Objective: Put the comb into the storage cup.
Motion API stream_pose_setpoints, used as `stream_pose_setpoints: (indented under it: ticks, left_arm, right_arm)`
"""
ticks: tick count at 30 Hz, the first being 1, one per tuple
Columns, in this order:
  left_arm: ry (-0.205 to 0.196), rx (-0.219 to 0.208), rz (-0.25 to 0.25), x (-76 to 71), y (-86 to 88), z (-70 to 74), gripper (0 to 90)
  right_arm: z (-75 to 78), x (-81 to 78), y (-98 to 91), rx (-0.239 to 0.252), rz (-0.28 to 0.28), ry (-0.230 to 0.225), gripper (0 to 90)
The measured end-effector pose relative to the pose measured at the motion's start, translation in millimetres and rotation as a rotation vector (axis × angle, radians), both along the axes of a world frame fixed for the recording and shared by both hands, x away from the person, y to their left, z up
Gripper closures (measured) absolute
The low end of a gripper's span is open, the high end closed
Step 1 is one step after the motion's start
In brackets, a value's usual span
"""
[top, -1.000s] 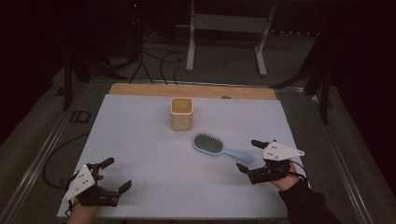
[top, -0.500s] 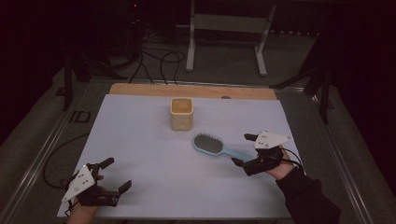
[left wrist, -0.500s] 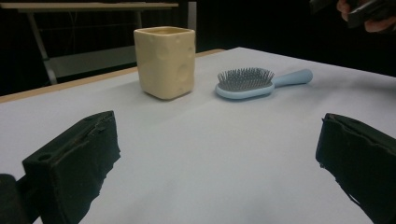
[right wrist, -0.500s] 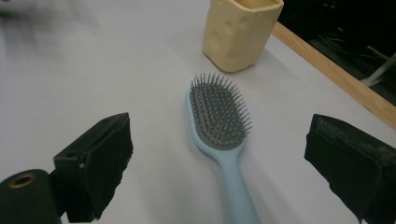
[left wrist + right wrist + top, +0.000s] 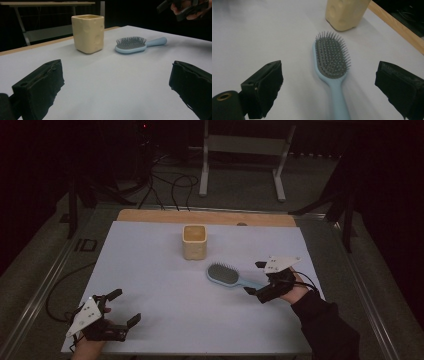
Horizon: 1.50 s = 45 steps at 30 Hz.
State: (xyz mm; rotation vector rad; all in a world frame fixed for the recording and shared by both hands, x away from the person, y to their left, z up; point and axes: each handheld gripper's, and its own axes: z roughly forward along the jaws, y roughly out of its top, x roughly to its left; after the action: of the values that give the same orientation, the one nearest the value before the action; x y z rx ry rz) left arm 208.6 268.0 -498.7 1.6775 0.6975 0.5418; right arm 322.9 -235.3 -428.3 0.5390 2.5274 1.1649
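A light blue hairbrush (image 5: 226, 275) with dark bristles lies bristles-up on the white table (image 5: 165, 285), its handle toward the right. Behind it stands a cream square cup (image 5: 194, 241). My right gripper (image 5: 256, 278) hovers open over the handle end; in the right gripper view the hairbrush (image 5: 332, 62) runs up between the spread jaws toward the cup (image 5: 345, 13). My left gripper (image 5: 125, 306) rests open near the front left corner. Its own view looks across bare table at the cup (image 5: 88, 33) and the hairbrush (image 5: 132, 45).
A wooden strip (image 5: 205, 217) borders the table's far edge. Beyond it on the dark floor are a metal stand (image 5: 240, 145) and loose cables (image 5: 165, 182). Metal rails run along both table sides.
My right gripper has moved left and forward, from the table's right edge to over the hairbrush handle. The left gripper has stayed put.
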Motion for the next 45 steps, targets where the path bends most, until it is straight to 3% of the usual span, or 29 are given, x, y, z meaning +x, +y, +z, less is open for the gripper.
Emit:
stream_pose_setpoints:
  ticks: [24,45]
  left_arm:
    - [0.004,0.0,0.004,0.3,0.8,-0.7,0.0]
    - [0.001,-0.001,0.004,-0.1,1.1,-0.5,0.0]
  right_arm:
    - [-29.3,34.8,11.8,-0.113,0.062,0.085,7.5]
    - [-51.2,53.1,21.7,-0.215,0.073,0.171,9.0]
